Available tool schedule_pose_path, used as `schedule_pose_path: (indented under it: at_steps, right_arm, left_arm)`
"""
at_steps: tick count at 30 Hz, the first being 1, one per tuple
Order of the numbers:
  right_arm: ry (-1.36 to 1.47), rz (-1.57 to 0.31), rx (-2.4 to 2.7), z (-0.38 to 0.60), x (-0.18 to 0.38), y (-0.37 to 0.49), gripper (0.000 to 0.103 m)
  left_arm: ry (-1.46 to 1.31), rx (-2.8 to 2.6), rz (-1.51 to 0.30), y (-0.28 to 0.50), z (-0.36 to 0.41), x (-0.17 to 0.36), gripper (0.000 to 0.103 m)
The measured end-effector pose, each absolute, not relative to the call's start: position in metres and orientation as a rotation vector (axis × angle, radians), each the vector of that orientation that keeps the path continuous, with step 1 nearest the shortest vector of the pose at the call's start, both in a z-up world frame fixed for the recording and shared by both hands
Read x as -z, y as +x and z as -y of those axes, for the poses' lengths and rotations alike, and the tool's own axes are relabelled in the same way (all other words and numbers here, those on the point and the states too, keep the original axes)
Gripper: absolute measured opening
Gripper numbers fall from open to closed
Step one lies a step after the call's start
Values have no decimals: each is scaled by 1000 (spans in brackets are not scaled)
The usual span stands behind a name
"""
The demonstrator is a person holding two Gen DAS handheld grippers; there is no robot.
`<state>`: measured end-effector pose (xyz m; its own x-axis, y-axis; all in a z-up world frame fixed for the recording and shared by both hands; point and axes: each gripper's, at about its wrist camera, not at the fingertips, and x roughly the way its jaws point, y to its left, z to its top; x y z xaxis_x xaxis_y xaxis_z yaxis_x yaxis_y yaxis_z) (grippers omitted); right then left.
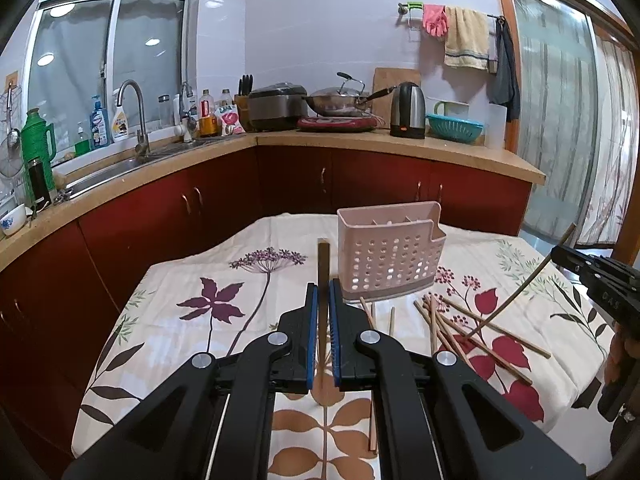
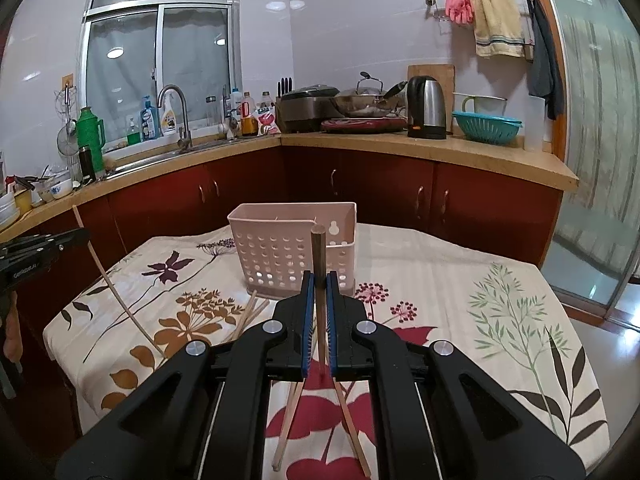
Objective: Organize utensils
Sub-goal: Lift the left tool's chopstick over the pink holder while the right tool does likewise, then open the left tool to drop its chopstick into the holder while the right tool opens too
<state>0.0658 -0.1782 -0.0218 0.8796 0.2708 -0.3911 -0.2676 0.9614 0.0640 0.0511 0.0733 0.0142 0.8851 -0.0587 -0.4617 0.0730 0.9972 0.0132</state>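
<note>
A pink perforated utensil holder (image 1: 390,256) (image 2: 296,248) stands upright at the far side of the flower-print tablecloth (image 1: 192,320). My left gripper (image 1: 323,292) is shut on a brown chopstick (image 1: 323,264) that points up just left of the holder. My right gripper (image 2: 319,280) is shut on another chopstick (image 2: 319,252), whose tip shows in front of the holder's front wall. Each gripper also shows at the edge of the other view, the right gripper (image 1: 560,254) and the left gripper (image 2: 80,236), each with its stick slanting down. Several loose chopsticks (image 1: 472,332) (image 2: 252,312) lie near the holder.
An L-shaped counter (image 1: 360,144) over red cabinets runs behind the table, with a sink (image 1: 120,168), kettle (image 1: 408,110), wok (image 1: 340,104) and teal colander (image 1: 454,126). A glass sliding door (image 2: 600,160) is at the right. The table's near edge drops off left (image 2: 60,344).
</note>
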Motion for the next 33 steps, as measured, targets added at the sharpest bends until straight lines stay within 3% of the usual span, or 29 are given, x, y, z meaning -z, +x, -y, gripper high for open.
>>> schedule_pose_path:
  at_steps: [17,23,33]
  right_arm:
    - [55,-210,-292,206,-50,74,6]
    - [38,-100,-306,205,-78,102,6]
    - [66,-68,-350,197,-78,178,7]
  left_arm:
    - [24,117,-294,72,-52,-78,6]
    - [27,120,-174,99,-36,-109,6]
    - [22,101,-137,164,-22,-106,6]
